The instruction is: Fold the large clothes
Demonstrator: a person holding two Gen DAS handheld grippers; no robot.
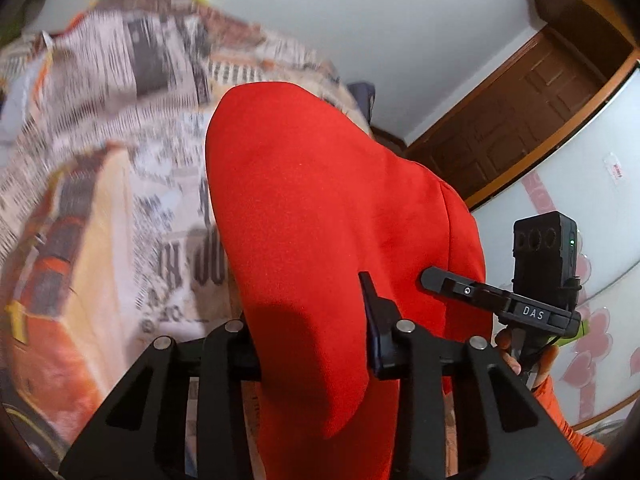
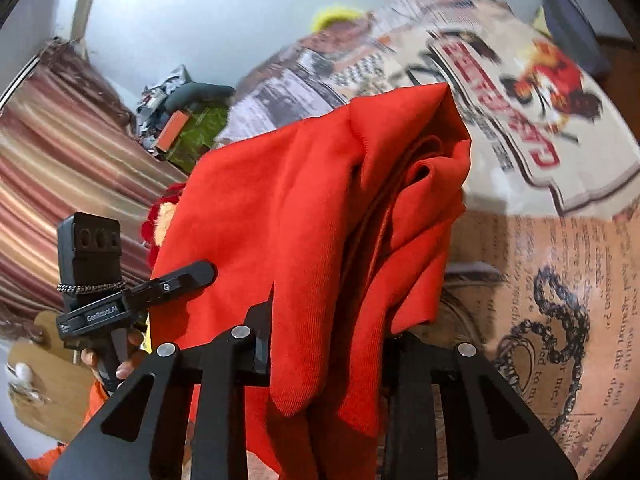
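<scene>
i have one red garment point(image 1: 320, 208) pinched in both claws and lifted off the newspaper-print bedspread point(image 1: 132, 128), which i judge is so the cloth hangs free and its edges can be matched for a fold. my left gripper point(image 1: 316, 340) is closed down on a smooth bulge of the fabric, the cloth draping over the near finger so only one dark finger shows. my right gripper point(image 2: 324, 340) is clamped on a bunched part where i count several layers stacked in folds, so this side is already doubled. the two claws sit close together, each visible in the other's view, which keeps the held edge short and taut. two claws, one garment, one bed under it.
</scene>
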